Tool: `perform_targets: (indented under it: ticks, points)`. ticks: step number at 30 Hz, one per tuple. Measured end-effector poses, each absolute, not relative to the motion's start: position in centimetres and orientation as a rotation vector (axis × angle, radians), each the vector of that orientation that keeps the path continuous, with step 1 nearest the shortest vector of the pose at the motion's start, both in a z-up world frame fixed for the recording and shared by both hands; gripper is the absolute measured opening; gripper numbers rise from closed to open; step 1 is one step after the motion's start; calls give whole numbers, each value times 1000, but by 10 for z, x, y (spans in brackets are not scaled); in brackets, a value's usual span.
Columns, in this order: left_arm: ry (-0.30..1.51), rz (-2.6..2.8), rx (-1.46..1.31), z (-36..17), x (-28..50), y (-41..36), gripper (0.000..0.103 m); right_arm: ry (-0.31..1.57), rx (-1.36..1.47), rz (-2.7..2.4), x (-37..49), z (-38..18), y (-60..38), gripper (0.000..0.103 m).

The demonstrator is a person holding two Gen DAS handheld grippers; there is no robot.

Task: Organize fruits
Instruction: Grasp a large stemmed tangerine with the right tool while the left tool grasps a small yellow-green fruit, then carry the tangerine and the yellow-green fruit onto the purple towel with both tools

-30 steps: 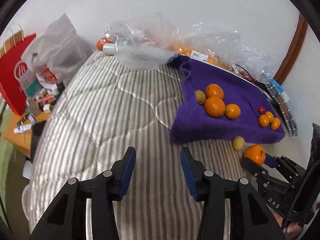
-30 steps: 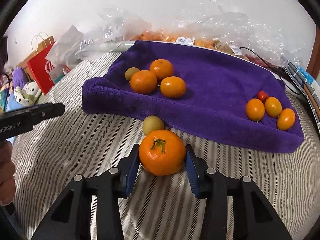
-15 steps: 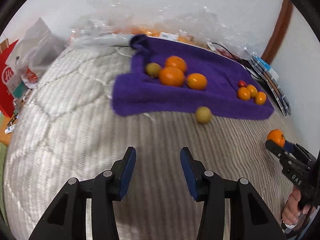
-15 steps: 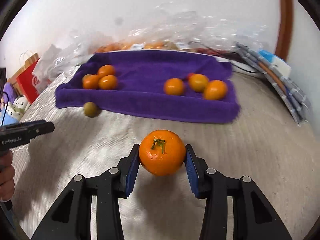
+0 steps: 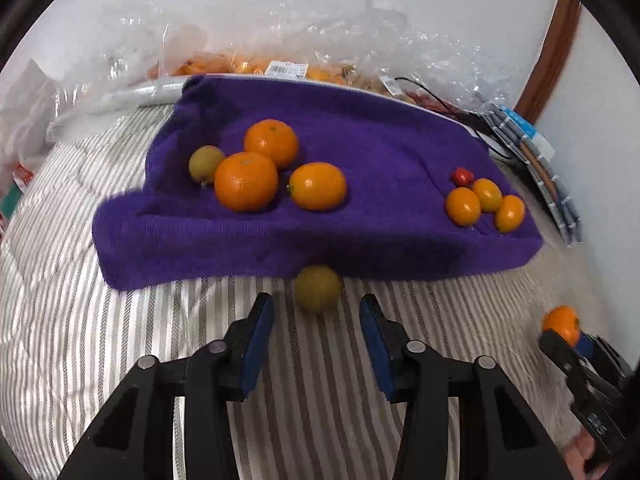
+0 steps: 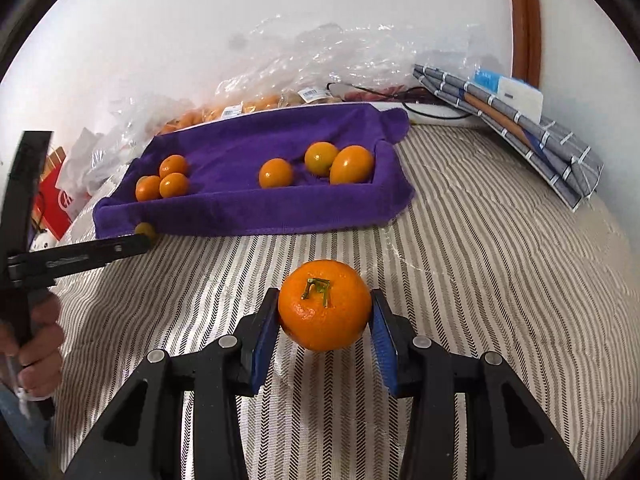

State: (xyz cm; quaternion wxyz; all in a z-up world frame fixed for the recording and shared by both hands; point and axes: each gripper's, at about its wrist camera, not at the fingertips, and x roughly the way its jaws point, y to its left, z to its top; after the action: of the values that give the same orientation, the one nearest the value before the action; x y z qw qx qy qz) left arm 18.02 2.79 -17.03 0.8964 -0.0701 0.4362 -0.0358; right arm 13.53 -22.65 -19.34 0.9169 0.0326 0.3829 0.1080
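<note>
A purple towel [image 5: 360,144] lies on the striped bed with three mandarins [image 5: 246,181], a green fruit [image 5: 205,163], three small oranges [image 5: 463,206] and a red fruit [image 5: 462,176] on it. A loose green fruit [image 5: 317,288] lies on the bedding at the towel's front edge. My left gripper [image 5: 316,326] is open, its fingertips just short of that fruit on either side. My right gripper [image 6: 325,322] is shut on a mandarin [image 6: 325,305], held above the bedding right of the towel [image 6: 256,160]; it also shows in the left wrist view [image 5: 562,322].
Clear plastic bags of fruit [image 5: 280,68] lie behind the towel against the wall. Folded grey cloths [image 6: 520,128] lean at the back right. A red paper bag [image 6: 56,200] stands off the bed's left. The striped bedding [image 6: 480,260] spreads in front.
My left gripper has swung right and come in close to the loose green fruit. My right gripper has carried the mandarin back and to the right, away from the towel.
</note>
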Motion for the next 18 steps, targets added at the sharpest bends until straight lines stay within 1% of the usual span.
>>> perform_targets:
  ticks: [2,3,9,13,18]
  points:
    - [901,-67,-150,-172,184,26,34,791,71,230,136,-194,-226,43]
    - [895,-68,-153,-172,184,26,22,789,69,232,136,-194,-226,43]
    - [881,-114,-125,-163,173,27,23,786,45,248,140,-187,-220,43]
    - [833,-124,-157,-135,168,38,23,755,55,260,148,-163,-220,43]
    - [776,-104,-182,-101,184,51,23,698,2,244,169,-138,-211,43]
